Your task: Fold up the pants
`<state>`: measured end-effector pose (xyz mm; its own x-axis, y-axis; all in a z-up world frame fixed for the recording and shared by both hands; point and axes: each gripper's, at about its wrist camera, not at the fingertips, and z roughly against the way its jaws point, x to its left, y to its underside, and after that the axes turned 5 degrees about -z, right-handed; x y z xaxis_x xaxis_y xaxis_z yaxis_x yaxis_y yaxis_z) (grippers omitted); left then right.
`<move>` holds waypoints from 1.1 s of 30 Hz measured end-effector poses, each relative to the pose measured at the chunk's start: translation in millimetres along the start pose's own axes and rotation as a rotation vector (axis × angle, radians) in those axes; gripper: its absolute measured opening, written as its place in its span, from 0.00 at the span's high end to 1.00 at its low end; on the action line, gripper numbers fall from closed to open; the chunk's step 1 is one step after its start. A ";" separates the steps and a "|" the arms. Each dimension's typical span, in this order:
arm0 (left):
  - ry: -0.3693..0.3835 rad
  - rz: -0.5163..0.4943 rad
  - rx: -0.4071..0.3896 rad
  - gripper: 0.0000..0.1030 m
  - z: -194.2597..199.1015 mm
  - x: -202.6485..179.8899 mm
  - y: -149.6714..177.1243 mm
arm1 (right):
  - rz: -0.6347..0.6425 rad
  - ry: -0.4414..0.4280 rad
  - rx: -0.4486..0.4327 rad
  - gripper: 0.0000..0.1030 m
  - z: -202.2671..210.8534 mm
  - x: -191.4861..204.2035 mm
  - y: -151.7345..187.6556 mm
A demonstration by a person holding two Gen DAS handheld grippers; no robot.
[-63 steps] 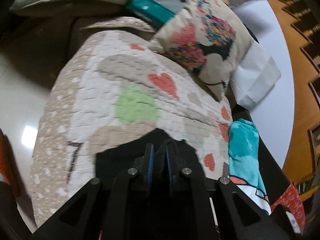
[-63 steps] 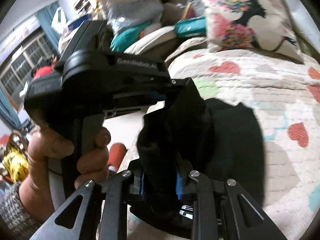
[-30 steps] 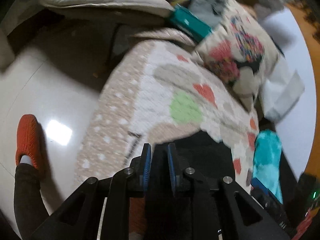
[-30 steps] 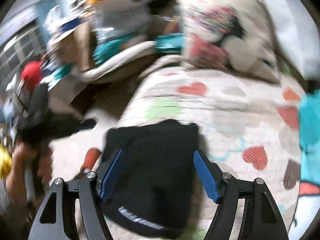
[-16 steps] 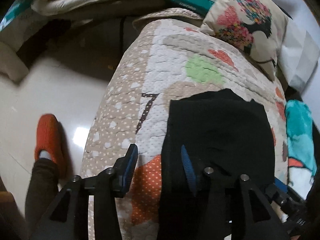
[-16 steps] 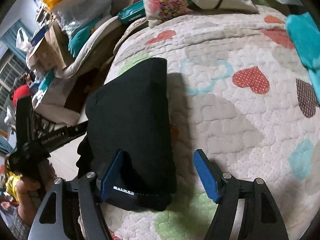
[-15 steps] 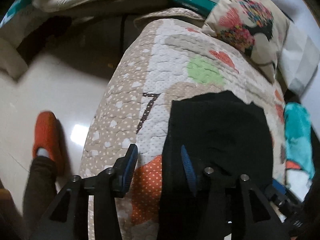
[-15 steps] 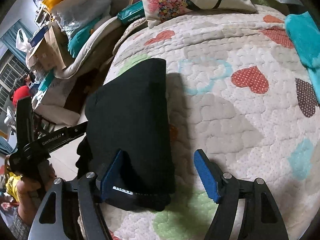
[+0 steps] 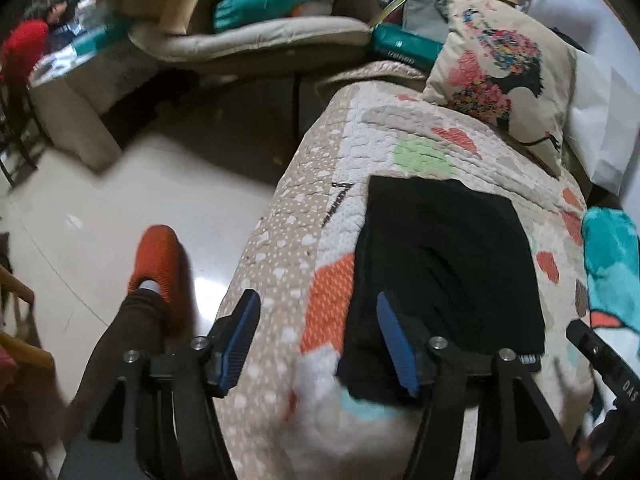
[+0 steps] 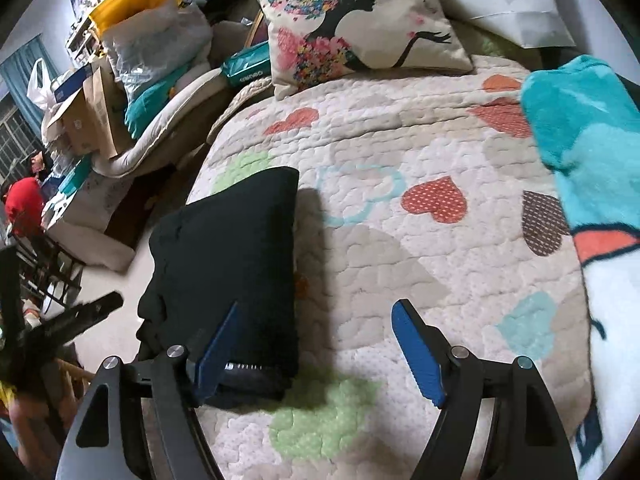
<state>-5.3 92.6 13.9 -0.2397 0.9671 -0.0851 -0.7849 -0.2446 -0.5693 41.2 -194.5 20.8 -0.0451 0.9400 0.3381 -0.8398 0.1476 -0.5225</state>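
The black pants (image 9: 448, 264) lie folded into a compact rectangle on the quilted heart-pattern bedspread (image 9: 360, 148), near its left edge. My left gripper (image 9: 316, 338) hovers over the quilt just left of the pants' near corner; its jaws are opening and hold nothing. In the right wrist view the folded pants (image 10: 228, 264) sit left of centre. My right gripper (image 10: 316, 344) stands open over the quilt (image 10: 400, 248), its left finger above the pants' near right corner, nothing between the pads.
A printed cushion (image 10: 356, 20) and white bag (image 10: 512, 8) lie at the bed's far end. A teal blanket (image 10: 592, 152) covers the right side. Left of the bed are a pale tiled floor (image 9: 120, 200), the person's orange slipper (image 9: 158, 258), and cluttered bags and boxes (image 10: 132, 60).
The left gripper let go of the black pants, opened, and drew back to the left. The right gripper, open throughout, pulled back a little; the pants stay flat on the quilt.
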 end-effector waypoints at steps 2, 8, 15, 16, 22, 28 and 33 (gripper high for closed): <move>-0.006 -0.011 -0.030 0.40 11.2 -9.3 10.5 | 0.004 0.006 -0.007 0.21 5.8 2.2 7.2; 0.002 -0.076 -0.101 0.40 37.8 -36.8 27.6 | 0.048 0.026 -0.016 0.21 18.2 9.9 33.2; 0.016 -0.109 -0.136 0.36 55.9 -43.8 35.1 | 0.080 0.037 -0.032 0.21 27.9 14.7 46.7; 0.020 -0.107 -0.135 0.35 56.6 -43.1 35.4 | 0.079 0.036 -0.033 0.21 28.7 14.1 47.3; 0.106 -0.043 -0.072 0.34 38.7 -25.0 26.8 | 0.075 0.034 -0.026 0.20 28.5 10.6 45.8; 0.223 0.067 0.018 0.34 -6.6 6.2 2.8 | 0.061 0.009 -0.004 0.20 19.7 11.0 31.1; 0.299 0.084 0.082 0.34 -45.7 10.0 -17.5 | 0.048 -0.036 0.055 0.20 -9.1 17.9 3.9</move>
<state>32.1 109.7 -14.4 -0.1371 0.9179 -0.3725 -0.8158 -0.3179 -0.4832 42.0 -174.3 17.7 -0.1045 0.9337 0.3424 -0.8644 0.0850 -0.4956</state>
